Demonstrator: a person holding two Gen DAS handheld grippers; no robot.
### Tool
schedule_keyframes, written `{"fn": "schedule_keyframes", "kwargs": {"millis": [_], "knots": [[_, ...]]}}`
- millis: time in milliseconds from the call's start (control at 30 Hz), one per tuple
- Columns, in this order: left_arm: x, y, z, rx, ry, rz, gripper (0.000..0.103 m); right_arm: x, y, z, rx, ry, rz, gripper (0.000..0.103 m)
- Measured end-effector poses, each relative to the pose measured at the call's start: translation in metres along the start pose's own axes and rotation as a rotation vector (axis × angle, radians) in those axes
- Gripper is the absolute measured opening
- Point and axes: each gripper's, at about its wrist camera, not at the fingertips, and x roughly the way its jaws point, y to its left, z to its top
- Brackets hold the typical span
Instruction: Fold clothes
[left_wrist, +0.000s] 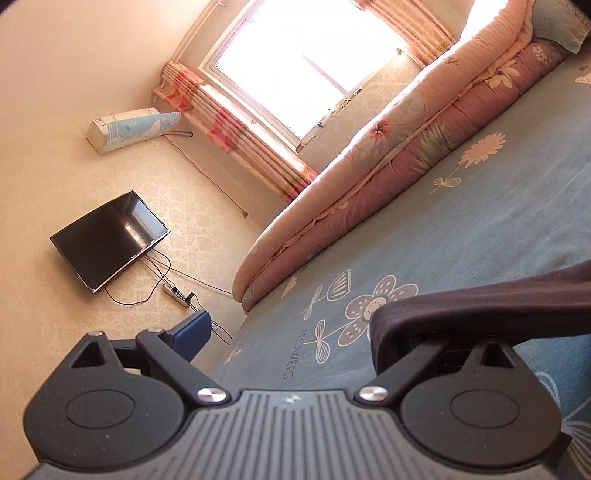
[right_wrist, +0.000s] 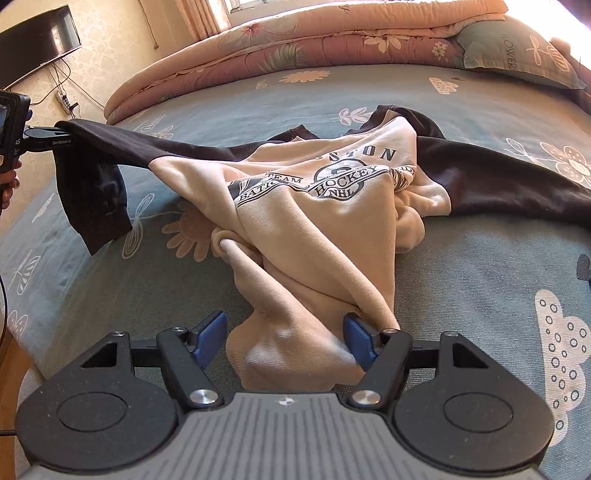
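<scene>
Nearby, sweatshirt (right_wrist: 314, 206) across bedsheet (right_wrist: 461, 277)

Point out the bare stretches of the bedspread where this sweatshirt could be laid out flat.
Bare bedspread runs between the crumpled sweatshirt and the folded quilt. More lies right of the heap, below the dark right sleeve. Crowded: the middle, where the heap reaches the right gripper, and the left side, where the left gripper lifts the other sleeve.

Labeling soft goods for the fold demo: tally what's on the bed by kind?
Sweatshirt: 1
Folded quilt: 1
Pillow: 1
Total: 3
</scene>
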Motion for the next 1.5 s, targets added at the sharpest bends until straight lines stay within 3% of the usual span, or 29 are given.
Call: {"fn": "schedule_keyframes", "kwargs": {"millis": [167, 300, 433, 600, 833, 1033, 1267, 1400, 1500], "knots": [[0.018, 0.015, 0.000, -0.017, 0.047, 0.001, 0.096, -0.002, 0.001, 0.002, -0.003, -0.012, 0.001, 0.074], [-0.002, 0.012, -0.019, -0.007, 0.027, -0.308, 0.096, 0.000, 0.004, 0.001, -0.007, -0.007, 0.004, 0.075], [-0.007, -0.002, -0.050, -0.038, 0.129, -0.622, 0.096, 0.005, 0.011, 0.001, -0.024, 0.008, 0.009, 0.075], [-0.007, -0.013, -0.077, -0.069, 0.227, -0.754, 0.095, 0.004, 0.017, 0.003, -0.033, 0.007, 0.021, 0.075], [-0.019, 0.001, -0.103, -0.138, 0.259, -0.916, 0.095, 0.006, 0.030, 0.009, -0.033, 0.009, 0.076, 0.077], [-0.007, 0.017, -0.130, -0.368, 0.282, -1.161, 0.095, 0.018, 0.060, 0.016, -0.083, 0.016, 0.095, 0.078], [0.027, -0.013, -0.144, -0.542, 0.299, -1.309, 0.095, 0.030, 0.083, 0.018, -0.132, 0.050, 0.070, 0.079], [0.040, -0.013, -0.135, -0.645, 0.231, -1.264, 0.095, 0.034, 0.087, 0.021, -0.133, 0.061, 0.047, 0.079], [0.058, -0.002, -0.138, -0.800, 0.210, -1.208, 0.095, 0.038, 0.091, 0.022, -0.134, 0.065, 0.039, 0.079]]}}
